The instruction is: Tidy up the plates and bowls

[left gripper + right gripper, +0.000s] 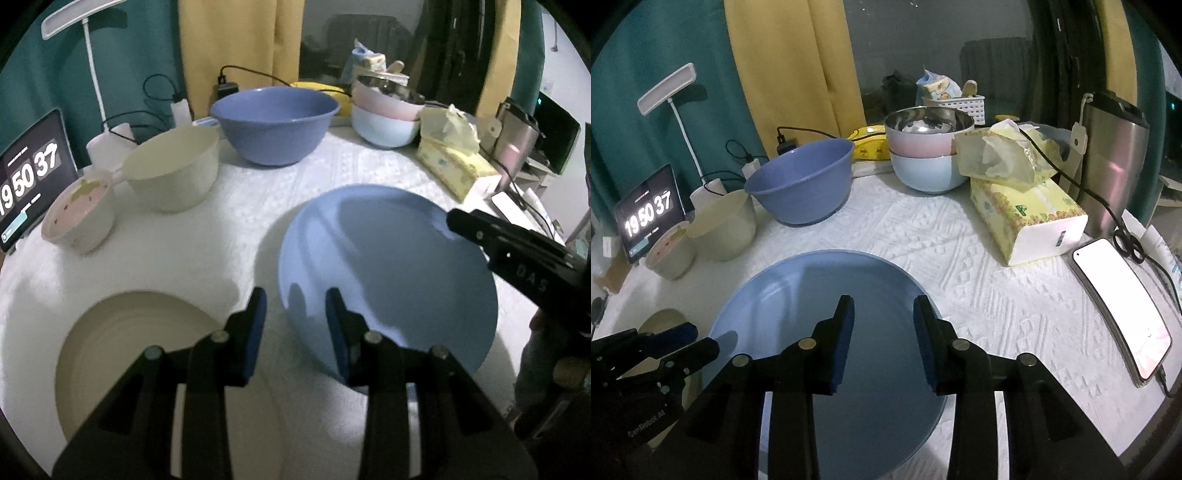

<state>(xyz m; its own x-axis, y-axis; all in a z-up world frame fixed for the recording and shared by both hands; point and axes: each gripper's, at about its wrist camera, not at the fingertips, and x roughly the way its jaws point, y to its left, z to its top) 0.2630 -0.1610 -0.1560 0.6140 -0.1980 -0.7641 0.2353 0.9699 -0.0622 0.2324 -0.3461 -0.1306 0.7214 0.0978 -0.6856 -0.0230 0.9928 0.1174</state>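
Observation:
A light blue plate (388,273) (827,332) lies on the white tablecloth. A beige plate (125,354) (661,321) lies to its left. My left gripper (295,306) is open and empty, hovering between the two plates; it also shows in the right wrist view (690,339). My right gripper (882,314) is open and empty above the blue plate; it enters the left wrist view from the right (458,221). Further back stand a purple bowl (275,122) (799,181), a cream bowl (173,170) (720,225), a small pink-lined bowl (79,216) (670,254) and stacked pink and blue bowls (386,118) (927,155).
A tablet clock (29,177) (650,210) and a desk lamp (666,92) stand at the back left. A tissue box (1027,218) (454,166), a steel flask (1112,162) and a phone (1123,306) with cables sit on the right.

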